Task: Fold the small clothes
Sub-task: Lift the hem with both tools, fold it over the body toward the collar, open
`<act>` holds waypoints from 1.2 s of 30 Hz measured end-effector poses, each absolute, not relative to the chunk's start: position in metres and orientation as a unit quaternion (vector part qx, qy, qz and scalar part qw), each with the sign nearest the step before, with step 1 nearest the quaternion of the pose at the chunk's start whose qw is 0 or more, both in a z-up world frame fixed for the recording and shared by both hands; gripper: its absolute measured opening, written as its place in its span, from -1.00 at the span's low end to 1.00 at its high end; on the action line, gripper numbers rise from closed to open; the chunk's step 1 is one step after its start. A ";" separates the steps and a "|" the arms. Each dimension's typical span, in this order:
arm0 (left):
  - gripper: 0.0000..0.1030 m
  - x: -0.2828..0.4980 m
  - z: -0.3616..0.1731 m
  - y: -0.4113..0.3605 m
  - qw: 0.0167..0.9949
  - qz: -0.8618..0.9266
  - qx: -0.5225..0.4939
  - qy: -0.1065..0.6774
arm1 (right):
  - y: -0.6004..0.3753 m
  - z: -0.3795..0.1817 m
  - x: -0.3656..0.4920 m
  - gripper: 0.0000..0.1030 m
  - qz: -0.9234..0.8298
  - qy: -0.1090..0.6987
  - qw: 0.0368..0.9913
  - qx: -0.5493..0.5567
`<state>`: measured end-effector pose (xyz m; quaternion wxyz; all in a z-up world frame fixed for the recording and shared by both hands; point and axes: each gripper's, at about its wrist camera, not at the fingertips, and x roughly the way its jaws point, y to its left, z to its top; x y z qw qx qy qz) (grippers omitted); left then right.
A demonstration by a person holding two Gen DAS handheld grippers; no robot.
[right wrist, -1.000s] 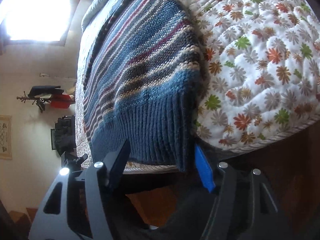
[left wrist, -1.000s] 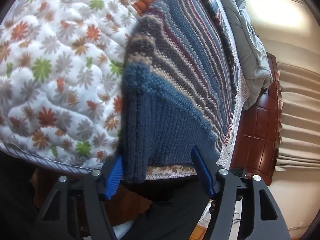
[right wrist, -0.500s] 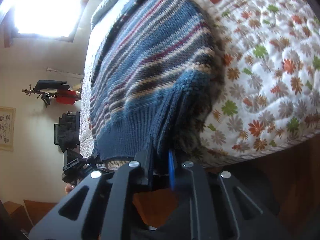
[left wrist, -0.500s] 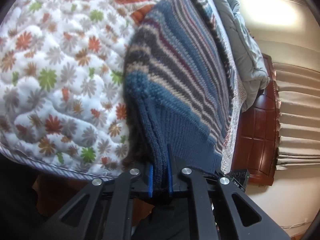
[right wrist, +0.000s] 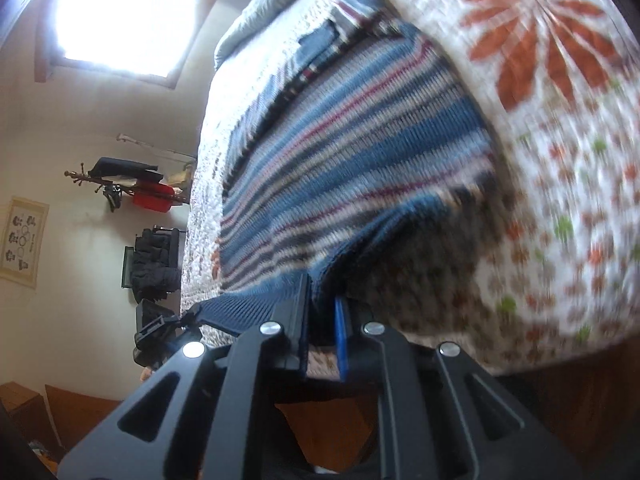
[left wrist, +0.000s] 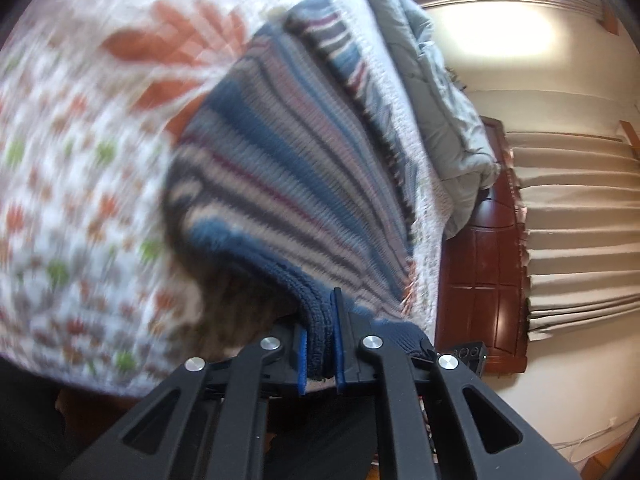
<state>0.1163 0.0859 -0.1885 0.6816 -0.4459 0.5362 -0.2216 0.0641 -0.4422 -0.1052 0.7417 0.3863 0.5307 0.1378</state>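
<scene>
A striped knit sweater (left wrist: 280, 184) in blue, grey and maroon lies on a floral quilt (left wrist: 72, 184) covering a bed. My left gripper (left wrist: 319, 320) is shut on the dark blue ribbed hem at one corner, which is raised off the quilt. In the right wrist view the same sweater (right wrist: 360, 168) shows, and my right gripper (right wrist: 323, 312) is shut on the other hem corner, also lifted above the quilt (right wrist: 560, 200). The hem sags between the two grips. Both views are blurred by motion.
A grey duvet (left wrist: 440, 112) is bunched at the far end of the bed. A dark wooden cabinet (left wrist: 480, 280) and beige curtains (left wrist: 580, 220) stand past the bed's side. In the right wrist view there are a coat rack (right wrist: 128, 184), a bright window (right wrist: 132, 12) and a wall picture (right wrist: 24, 236).
Both grippers went from open around the hem to shut on it, then rose, lifting the hem corners off the quilt's edge.
</scene>
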 end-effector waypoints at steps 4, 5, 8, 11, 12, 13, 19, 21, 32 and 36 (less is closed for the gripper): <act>-0.82 0.157 -0.153 0.088 0.705 -0.235 -0.435 0.509 | -0.443 -0.077 0.102 -0.83 0.147 0.514 0.759 0.372; -0.82 0.164 -0.147 0.089 0.709 -0.237 -0.433 0.504 | -0.444 -0.069 0.113 -0.83 0.150 0.510 0.763 0.367; -0.82 0.199 -0.119 0.089 0.725 -0.245 -0.425 0.483 | -0.446 -0.050 0.151 -0.83 0.153 0.499 0.774 0.357; -0.82 0.236 -0.102 0.086 0.737 -0.247 -0.417 0.472 | -0.454 -0.038 0.195 -0.83 0.150 0.494 0.782 0.350; -0.82 0.252 -0.099 0.084 0.740 -0.246 -0.413 0.470 | -0.455 -0.037 0.206 -0.83 0.149 0.494 0.782 0.349; -0.82 0.263 -0.097 0.083 0.742 -0.244 -0.410 0.470 | -0.457 -0.038 0.221 -0.83 0.148 0.495 0.782 0.349; -0.82 0.345 -0.108 0.074 0.743 -0.222 -0.399 0.489 | -0.459 -0.061 0.311 -0.83 0.126 0.520 0.775 0.337; -0.82 0.367 -0.120 0.071 0.741 -0.212 -0.395 0.500 | -0.461 -0.074 0.332 -0.83 0.121 0.531 0.767 0.340; -0.79 0.445 -0.192 0.057 0.720 -0.200 -0.361 0.558 | -0.485 -0.158 0.406 -0.69 0.113 0.581 0.718 0.366; -0.52 0.442 -0.184 0.063 0.728 -0.217 -0.353 0.546 | -0.495 -0.150 0.406 -0.25 0.125 0.567 0.725 0.371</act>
